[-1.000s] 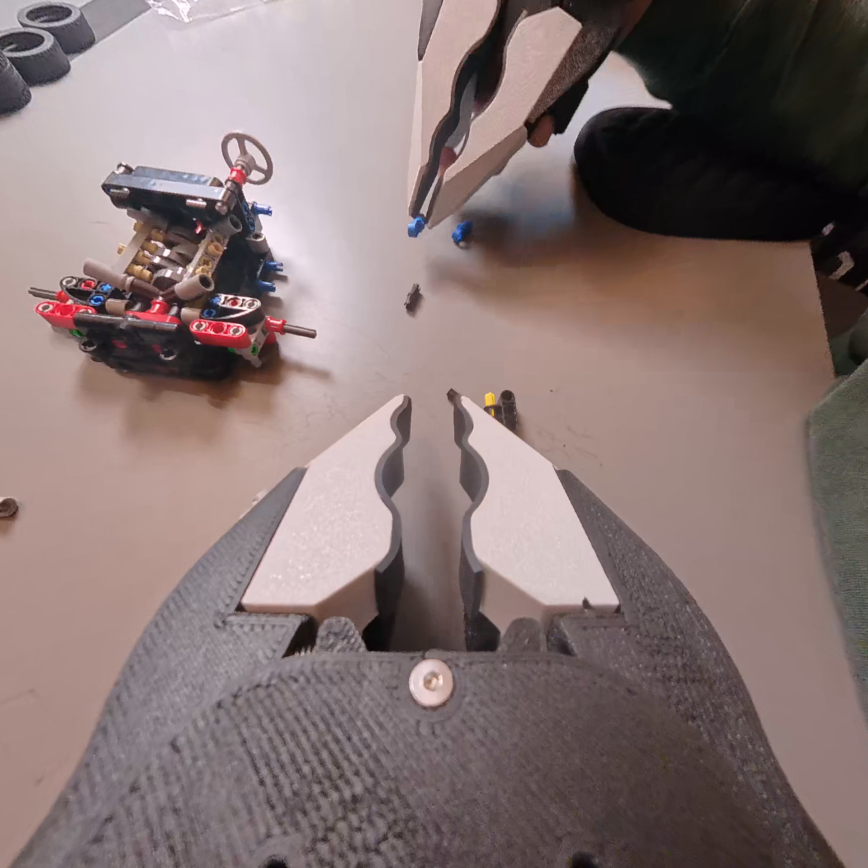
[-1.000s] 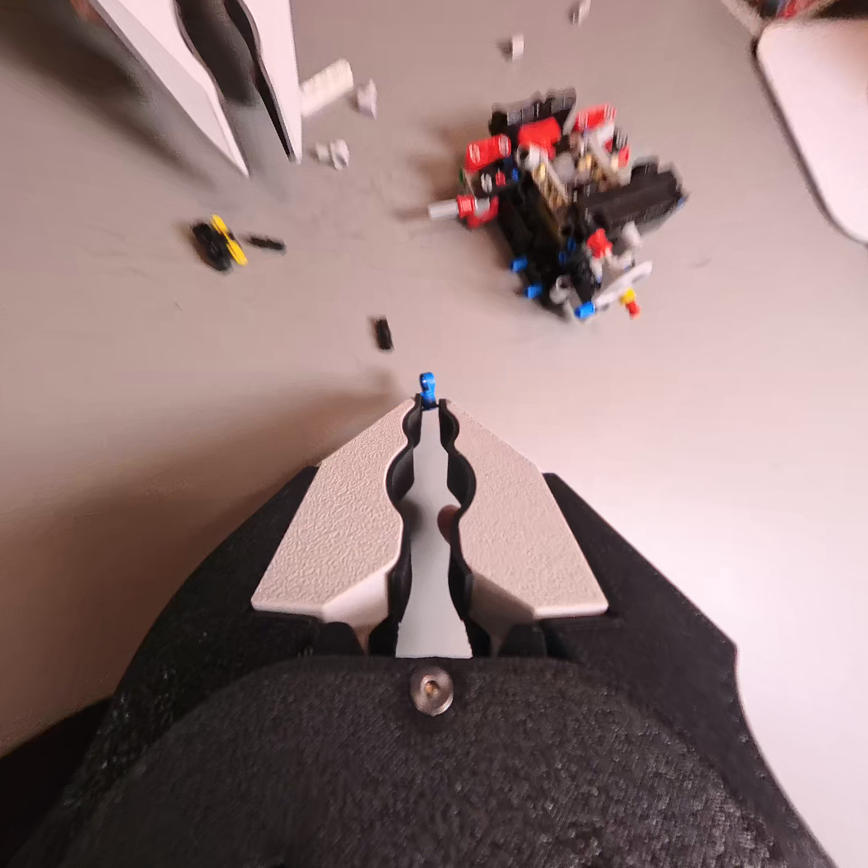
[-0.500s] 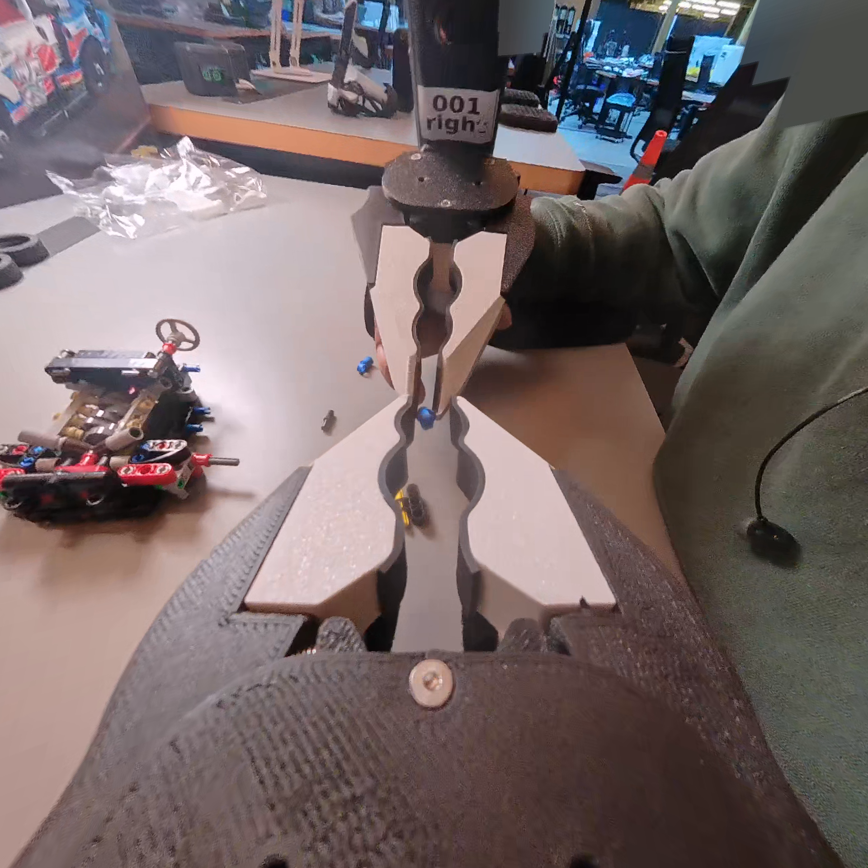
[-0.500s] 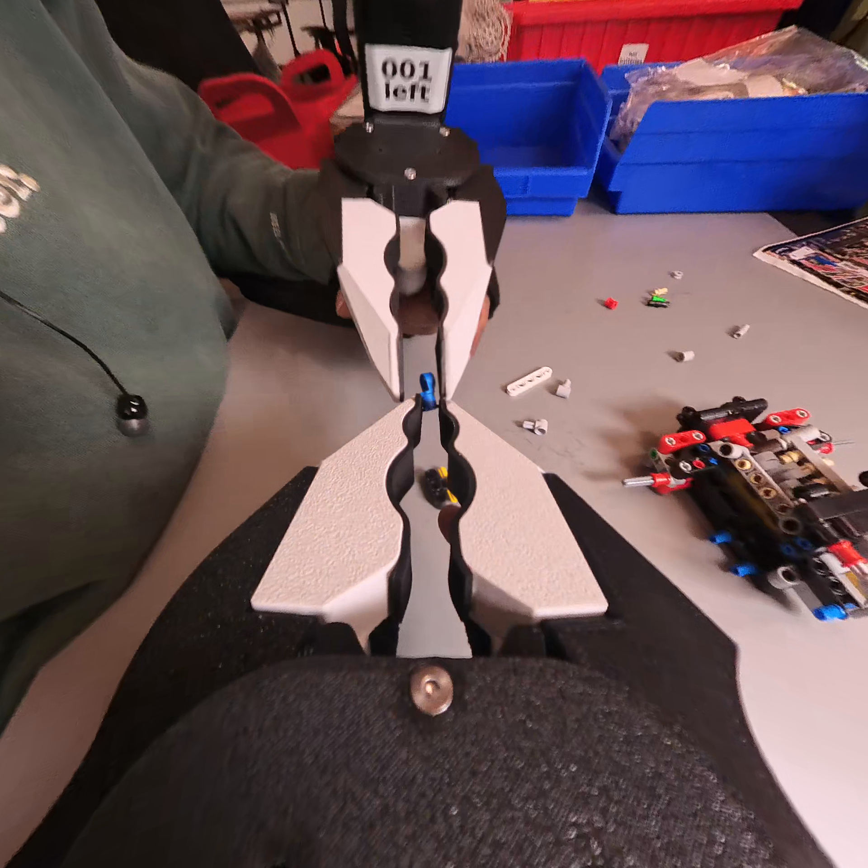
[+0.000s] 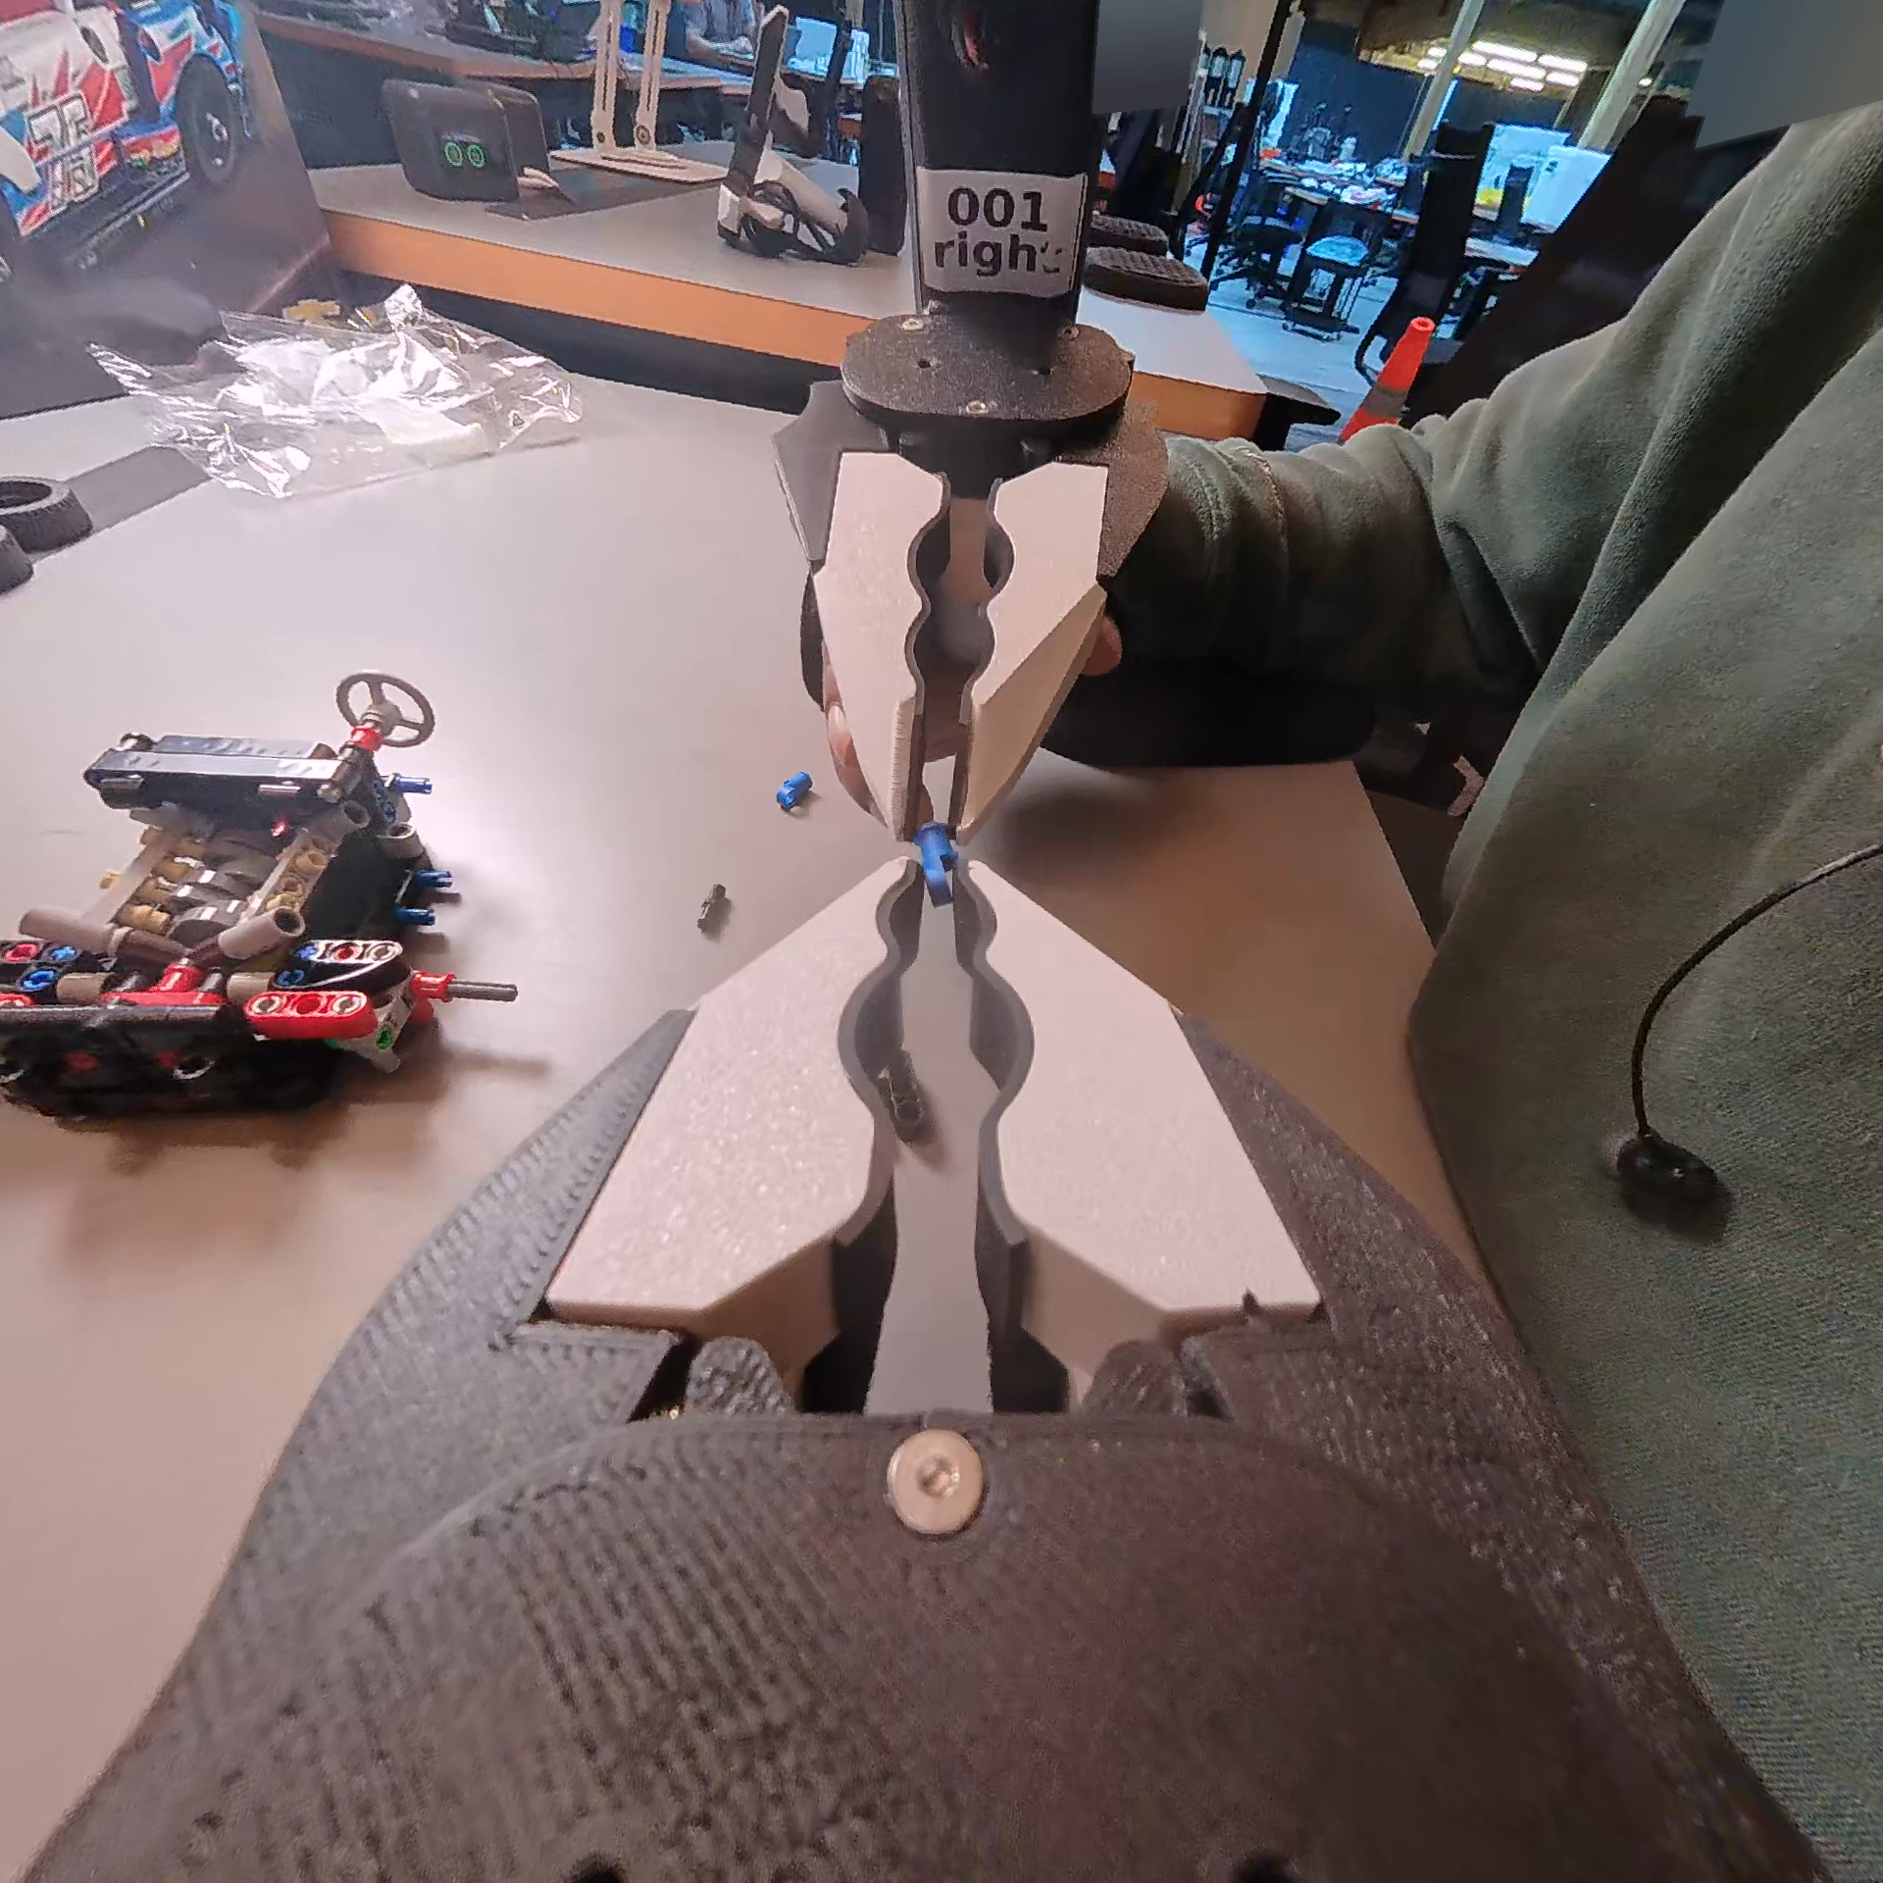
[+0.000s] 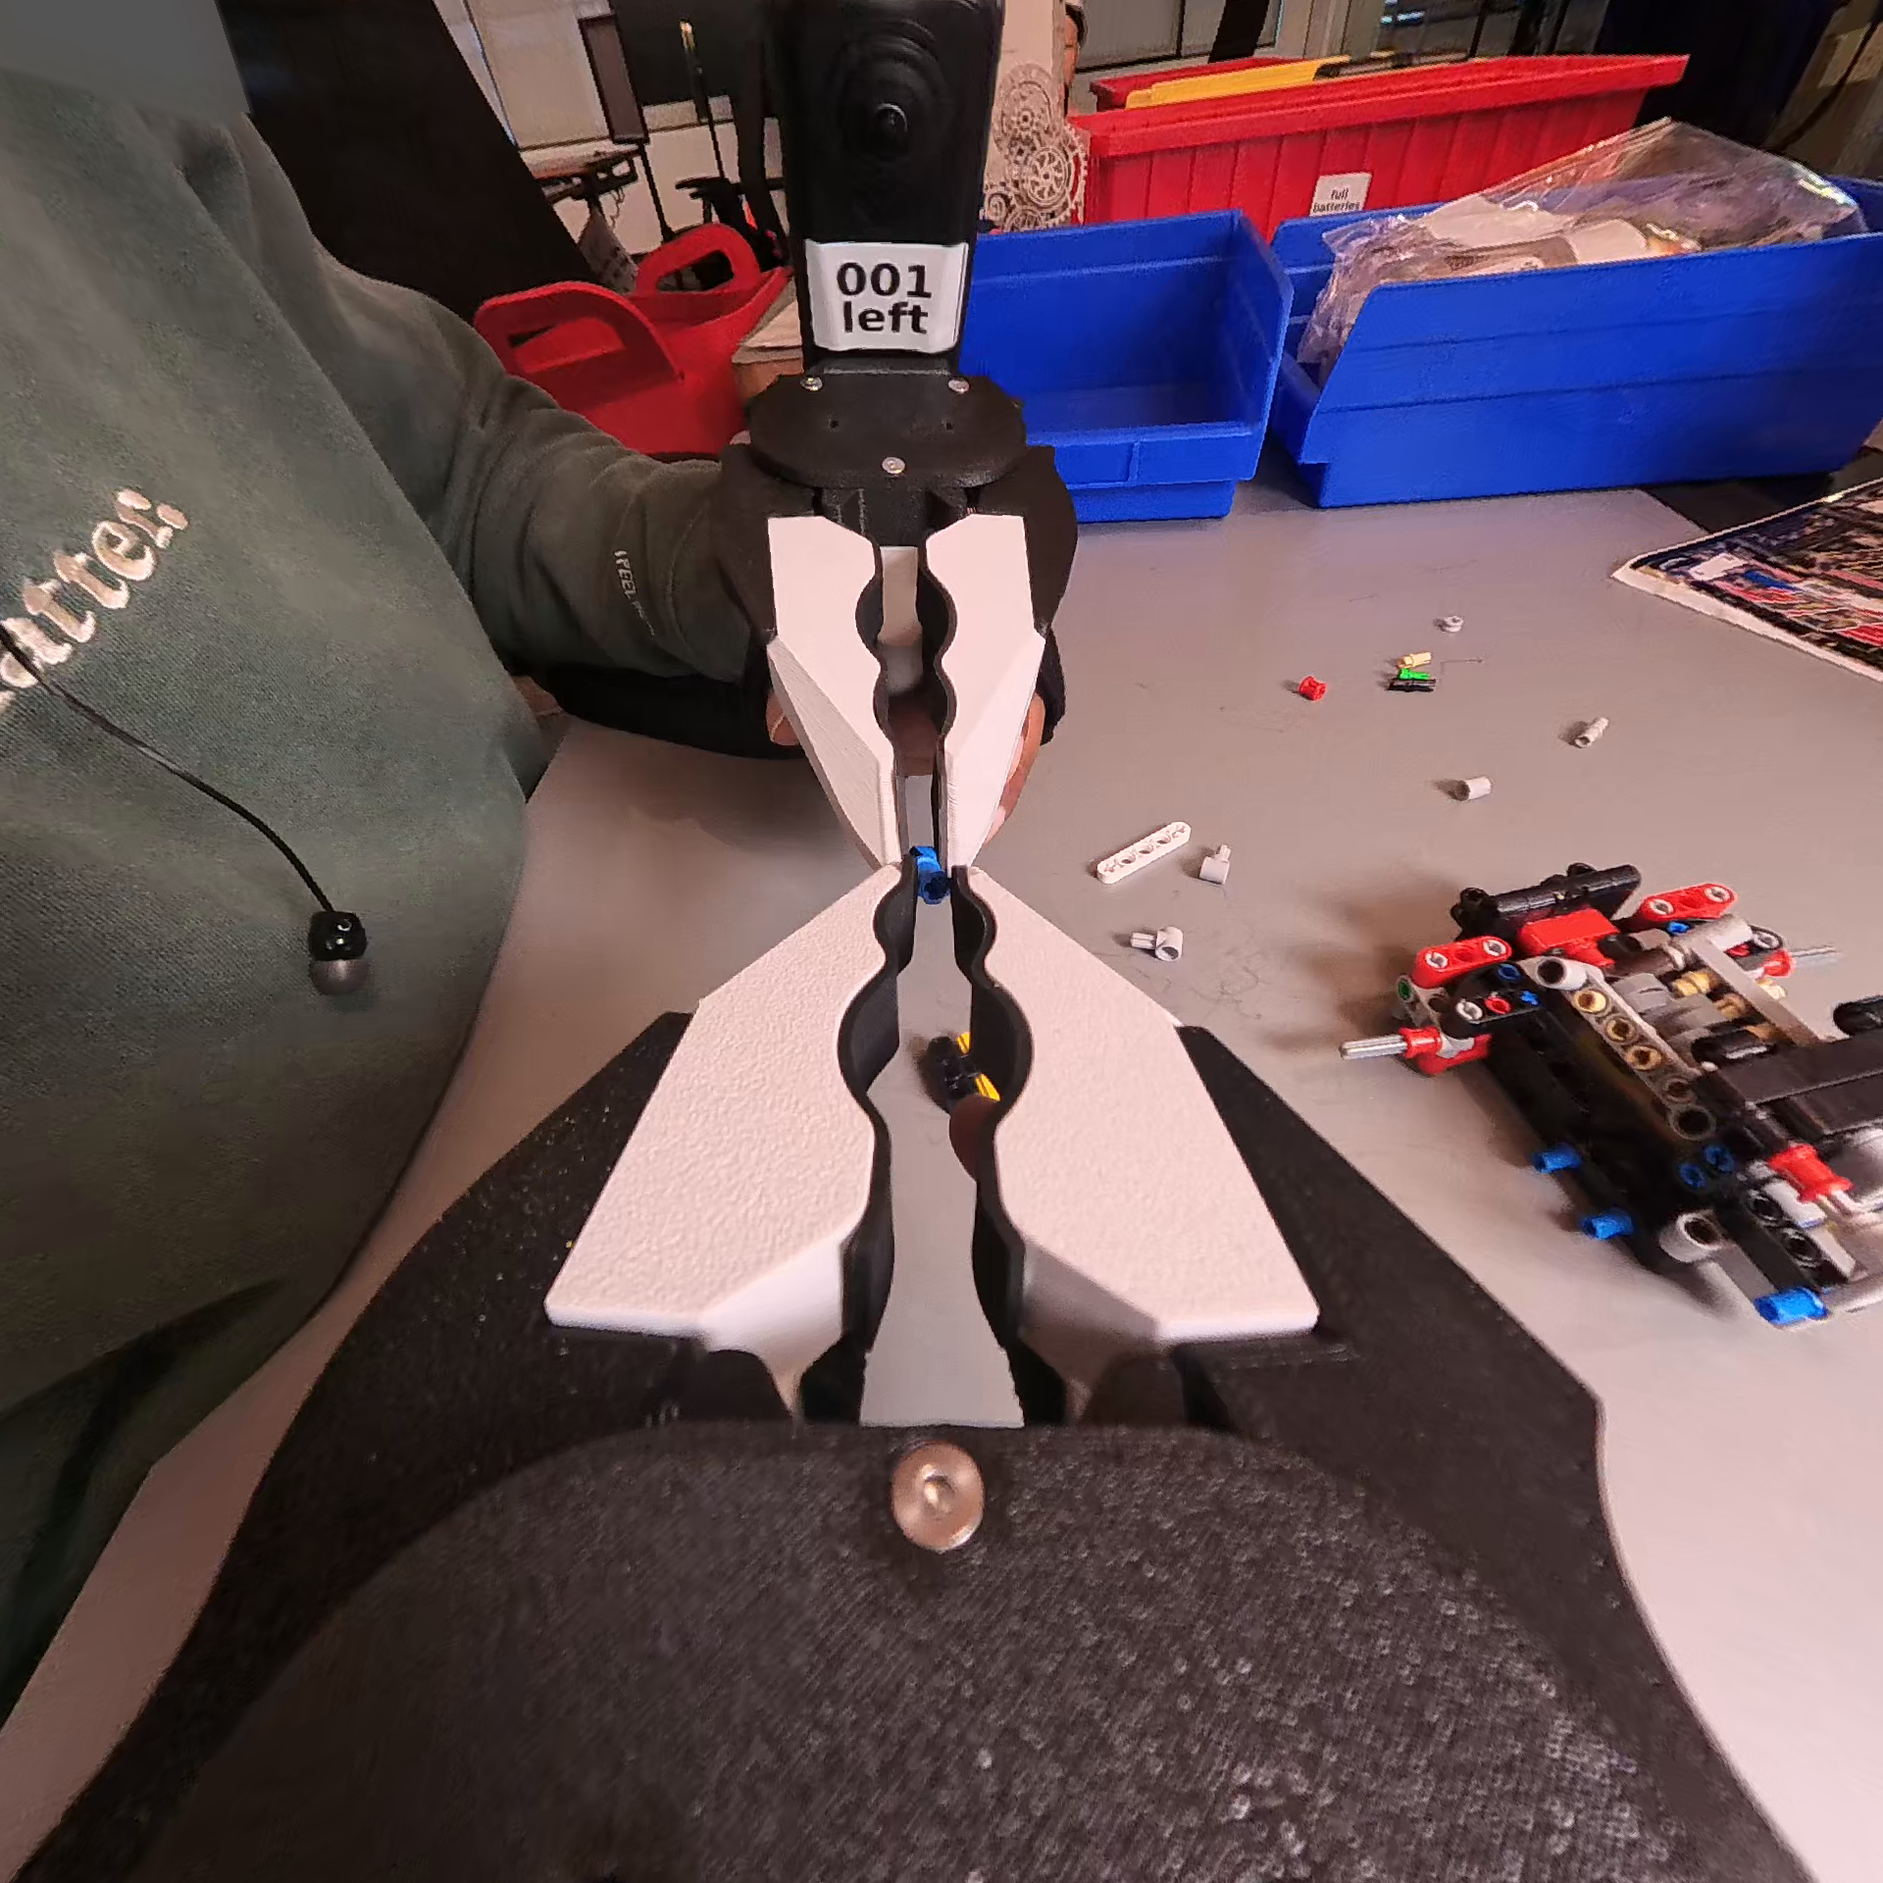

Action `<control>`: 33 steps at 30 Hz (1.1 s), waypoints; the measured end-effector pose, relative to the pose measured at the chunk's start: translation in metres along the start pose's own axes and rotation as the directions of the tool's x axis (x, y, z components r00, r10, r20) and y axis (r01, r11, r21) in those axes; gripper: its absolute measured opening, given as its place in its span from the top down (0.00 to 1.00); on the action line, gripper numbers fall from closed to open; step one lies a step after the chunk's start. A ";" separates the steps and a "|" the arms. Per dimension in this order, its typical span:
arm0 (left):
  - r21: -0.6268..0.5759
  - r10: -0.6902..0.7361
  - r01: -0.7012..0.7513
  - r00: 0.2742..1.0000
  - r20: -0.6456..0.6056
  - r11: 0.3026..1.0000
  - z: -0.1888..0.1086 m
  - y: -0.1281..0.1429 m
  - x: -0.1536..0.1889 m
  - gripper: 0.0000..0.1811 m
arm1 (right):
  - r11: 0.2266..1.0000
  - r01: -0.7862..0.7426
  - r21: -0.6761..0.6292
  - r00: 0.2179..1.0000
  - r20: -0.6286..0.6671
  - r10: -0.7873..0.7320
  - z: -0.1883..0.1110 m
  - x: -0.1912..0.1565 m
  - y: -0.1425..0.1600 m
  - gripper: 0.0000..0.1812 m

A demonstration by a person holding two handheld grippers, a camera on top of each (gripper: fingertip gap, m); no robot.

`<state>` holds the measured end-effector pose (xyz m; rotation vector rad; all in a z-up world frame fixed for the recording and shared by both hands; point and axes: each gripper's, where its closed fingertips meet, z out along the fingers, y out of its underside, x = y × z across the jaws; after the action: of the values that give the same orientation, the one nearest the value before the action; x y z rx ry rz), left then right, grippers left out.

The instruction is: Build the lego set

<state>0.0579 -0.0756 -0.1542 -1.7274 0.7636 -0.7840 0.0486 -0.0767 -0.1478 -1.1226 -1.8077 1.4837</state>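
Right gripper (image 6: pixel 929 878) pinches a blue pin (image 6: pixel 925 874) above the tabletop (image 6: pixel 1325 815); left gripper (image 5: pixel 929 878), slightly spread, meets it. The half-built chassis (image 6: pixel 1651 1060) sits beside them, loose parts remaining.

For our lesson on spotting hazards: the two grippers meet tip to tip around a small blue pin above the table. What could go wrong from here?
1. The blue pin sits only at the tips of the right gripper and left gripper; it could slip and drop.
2. It might then be confused with the loose blue pin on the table.
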 end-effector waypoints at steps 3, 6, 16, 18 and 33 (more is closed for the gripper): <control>0.002 0.007 -0.007 1.000 0.008 1.000 0.000 -0.001 -0.001 0.98 | 1.000 -0.024 0.011 1.000 0.005 0.024 0.000 0.001 -0.001 0.97; 0.002 -0.011 0.011 1.000 0.002 1.000 -0.001 -0.001 -0.001 0.98 | 0.999 -0.030 0.016 1.000 0.005 0.030 0.000 0.002 -0.001 0.97; 0.072 -0.220 0.225 0.972 -0.078 0.972 -0.004 -0.011 -0.003 0.98 | 0.991 -0.105 0.079 0.994 0.015 0.104 -0.003 0.004 -0.012 0.97; 0.082 -0.210 0.215 0.976 -0.063 0.973 -0.004 -0.012 -0.005 0.98 | 0.984 -0.154 0.087 0.988 0.021 0.153 -0.003 0.006 -0.012 0.97; 0.040 0.035 -0.042 0.986 0.162 0.998 -0.009 -0.008 -0.024 0.92 | 0.877 -0.457 0.151 0.890 0.083 0.449 -0.009 0.024 -0.013 1.00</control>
<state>0.0375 -0.0599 -0.1479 -1.7096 0.6631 -0.6212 0.0404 -0.0516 -0.1351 -1.5069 -1.4697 1.8988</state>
